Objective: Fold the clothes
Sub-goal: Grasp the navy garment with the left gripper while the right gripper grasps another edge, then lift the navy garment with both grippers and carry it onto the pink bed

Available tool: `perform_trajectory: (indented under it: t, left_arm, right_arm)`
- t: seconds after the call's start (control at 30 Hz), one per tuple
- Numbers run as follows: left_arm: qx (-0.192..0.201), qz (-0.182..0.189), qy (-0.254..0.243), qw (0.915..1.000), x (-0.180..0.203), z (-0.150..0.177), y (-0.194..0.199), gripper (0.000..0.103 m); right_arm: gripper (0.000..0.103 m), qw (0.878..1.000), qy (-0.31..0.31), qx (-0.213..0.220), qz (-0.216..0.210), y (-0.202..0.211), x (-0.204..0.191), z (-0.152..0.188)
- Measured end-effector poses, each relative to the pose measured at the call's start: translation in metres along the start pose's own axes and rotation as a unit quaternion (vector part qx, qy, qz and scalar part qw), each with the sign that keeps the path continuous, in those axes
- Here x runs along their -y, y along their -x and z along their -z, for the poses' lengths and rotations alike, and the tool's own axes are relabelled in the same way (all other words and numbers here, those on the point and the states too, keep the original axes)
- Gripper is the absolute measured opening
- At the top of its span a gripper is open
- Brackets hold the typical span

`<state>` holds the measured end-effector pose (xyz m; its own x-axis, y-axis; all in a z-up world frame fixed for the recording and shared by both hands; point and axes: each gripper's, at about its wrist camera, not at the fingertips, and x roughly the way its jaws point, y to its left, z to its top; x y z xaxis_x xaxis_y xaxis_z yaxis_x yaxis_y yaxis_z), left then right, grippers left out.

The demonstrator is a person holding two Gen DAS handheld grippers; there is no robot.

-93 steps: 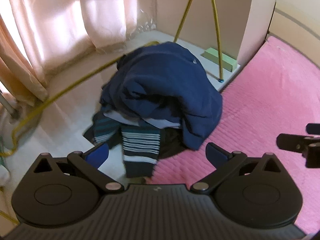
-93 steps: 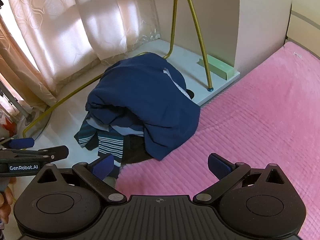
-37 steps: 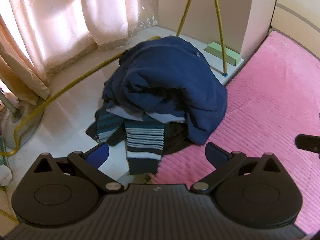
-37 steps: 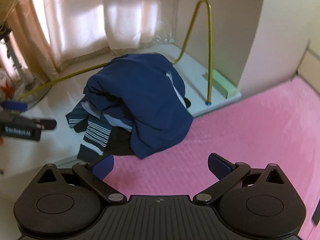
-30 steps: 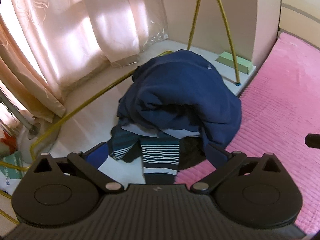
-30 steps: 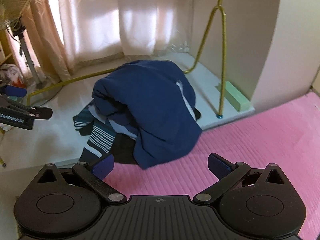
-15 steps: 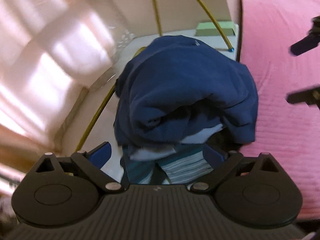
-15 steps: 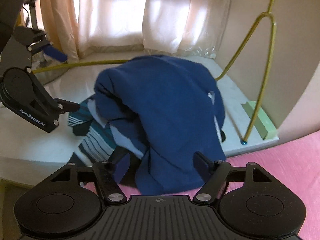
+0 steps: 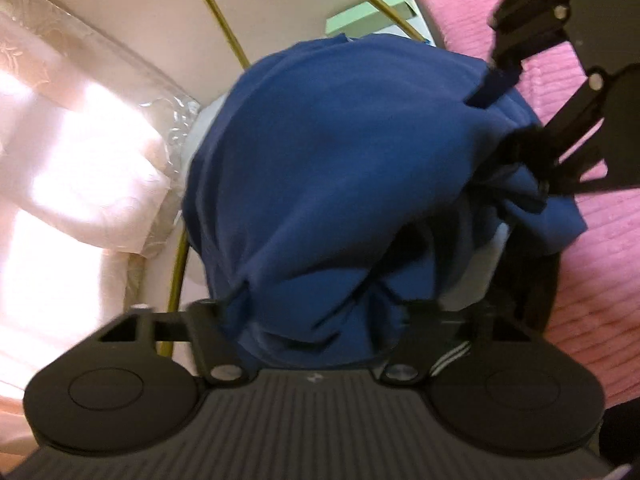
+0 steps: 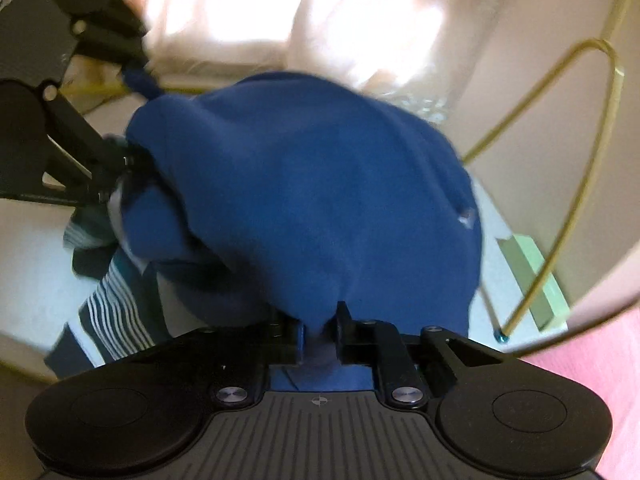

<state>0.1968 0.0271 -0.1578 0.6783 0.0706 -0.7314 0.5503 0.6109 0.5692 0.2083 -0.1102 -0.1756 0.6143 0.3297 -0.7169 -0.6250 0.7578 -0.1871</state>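
A navy garment (image 9: pixel 340 160) tops a pile of clothes at the edge of the pink bed cover (image 9: pixel 592 280). My left gripper (image 9: pixel 310 312) is closing on a thick fold of its near edge, and the cloth bunches and creases between the fingers. My right gripper (image 10: pixel 320 332) is closing too, pinching a narrow tuck of the navy garment (image 10: pixel 320 184) between its pads. Each gripper shows in the other's view, the left gripper (image 10: pixel 128 124) at the pile's left side and the right gripper (image 9: pixel 516 120) at its right. A striped garment (image 10: pixel 116 312) lies under the navy one.
A yellow metal rack leg (image 10: pixel 560 220) and a green block (image 10: pixel 536 276) stand on the pale ledge behind the pile. Curtains (image 9: pixel 80 184) hang to the left. A light blue garment (image 9: pixel 480 276) peeks out beneath the navy one.
Both grippers dropped down onto the pile and went from wide open to closed around the navy garment's edges. The left wrist rolled, which tilts its view.
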Motion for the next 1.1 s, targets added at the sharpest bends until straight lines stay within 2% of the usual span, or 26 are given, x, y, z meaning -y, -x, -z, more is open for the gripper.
perform_trajectory:
  t: [0.03,0.1,0.23,0.37,0.47,0.6,0.7,0.8,0.87,0.93,0.97,1.03,1.1]
  left_arm:
    - [0.004,0.002,0.006,1.0,-0.006,0.0,0.004,0.031]
    - [0.023,0.011,0.022,0.9994,-0.017,-0.003,0.018,0.023]
    - [0.077,0.018,0.019,0.9967,-0.021,-0.02,0.066,0.019]
    - [0.152,0.039,-0.006,0.9876,-0.001,-0.049,0.132,0.019]
    - [0.204,0.075,-0.021,0.9759,0.03,-0.078,0.18,0.019]
    - [0.27,0.125,-0.042,0.9539,0.095,-0.126,0.235,0.018]
    - [0.308,0.146,-0.062,0.9381,0.157,-0.158,0.278,0.018]
    - [0.332,0.178,-0.088,0.9219,0.226,-0.175,0.323,0.018]
    - [0.342,0.214,-0.113,0.9081,0.276,-0.181,0.353,0.018]
    - [0.315,0.291,-0.152,0.8905,0.333,-0.181,0.372,0.02]
    - [0.3,0.328,-0.175,0.8786,0.36,-0.179,0.38,0.021]
    - [0.28,0.366,-0.213,0.8615,0.396,-0.173,0.389,0.023]
    - [0.263,0.393,-0.247,0.846,0.429,-0.166,0.396,0.035]
  right_arm:
    - [0.009,1.0,-0.009,0.01,0.009,0.009,0.007,-0.001]
    - [0.009,0.999,-0.025,0.032,0.028,0.033,0.023,-0.004]
    - [0.008,0.992,-0.058,0.079,0.076,0.106,0.065,0.0]
    - [0.008,0.981,-0.101,0.098,0.132,0.189,0.104,0.037]
    - [0.008,0.972,-0.116,0.089,0.184,0.249,0.134,0.084]
    - [0.009,0.957,-0.12,0.078,0.254,0.333,0.171,0.154]
    - [0.009,0.944,-0.109,0.067,0.305,0.393,0.189,0.21]
    - [0.009,0.93,-0.118,0.017,0.349,0.445,0.192,0.294]
    - [0.018,0.918,-0.149,-0.035,0.366,0.47,0.191,0.356]
    - [0.063,0.899,-0.19,-0.104,0.38,0.485,0.184,0.416]
    - [0.069,0.885,-0.215,-0.143,0.386,0.491,0.179,0.447]
    - [0.071,0.859,-0.283,-0.18,0.386,0.509,0.167,0.499]
    - [0.071,0.835,-0.346,-0.194,0.382,0.523,0.151,0.533]
